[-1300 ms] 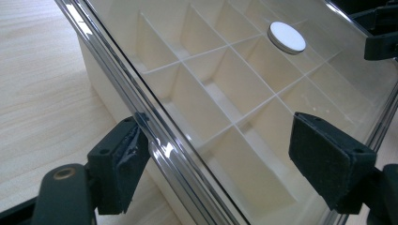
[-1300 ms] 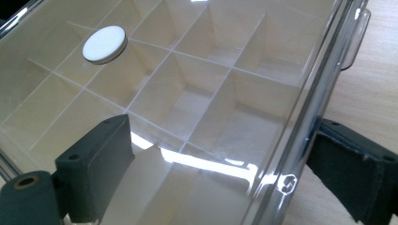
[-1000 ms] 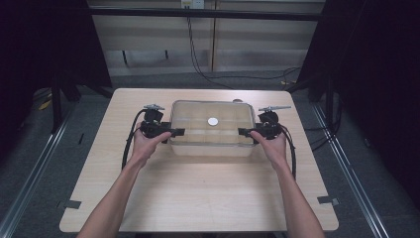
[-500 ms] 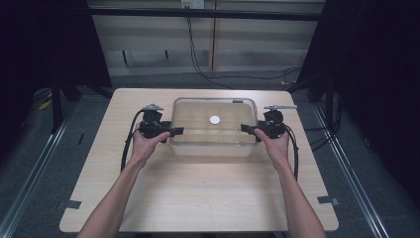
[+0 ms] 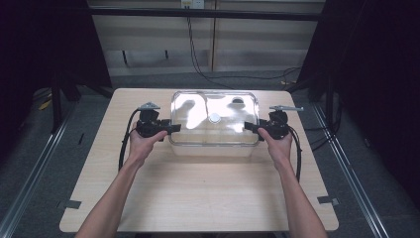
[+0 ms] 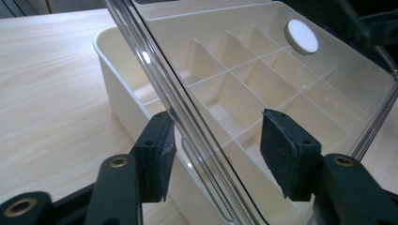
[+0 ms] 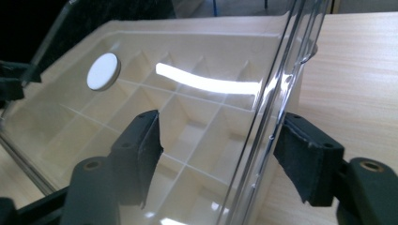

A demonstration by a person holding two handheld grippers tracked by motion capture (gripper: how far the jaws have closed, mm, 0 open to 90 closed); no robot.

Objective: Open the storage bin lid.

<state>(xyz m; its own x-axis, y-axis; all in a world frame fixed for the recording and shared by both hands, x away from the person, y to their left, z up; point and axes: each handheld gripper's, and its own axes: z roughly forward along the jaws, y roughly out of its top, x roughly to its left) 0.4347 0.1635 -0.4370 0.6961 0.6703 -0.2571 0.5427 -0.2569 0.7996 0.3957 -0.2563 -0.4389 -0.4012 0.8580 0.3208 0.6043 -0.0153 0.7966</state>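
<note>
A cream box [image 5: 213,150] with inner dividers stands at the table's far middle under a clear lid [image 5: 198,116] with a round white knob [image 5: 214,118]. My left gripper [image 5: 174,128] is at the lid's left end and my right gripper [image 5: 249,128] at its right end. Both pairs of jaws have just been closing with the lid's rim between them. In the left gripper view the rim [image 6: 192,131] lies against one pad [image 6: 159,159] while the other stands apart. In the right gripper view the rim [image 7: 267,126] sits close to one pad [image 7: 305,159].
The box sits on a light wooden table [image 5: 208,193] with bare board in front of it. Cables [image 5: 124,144] trail from both grippers along the forearms. Dark floor and metal rails [image 5: 351,183] surround the table.
Both hands keep their places at the box's ends. The lid now throws a bright glare that it lacked in the earlier frames.
</note>
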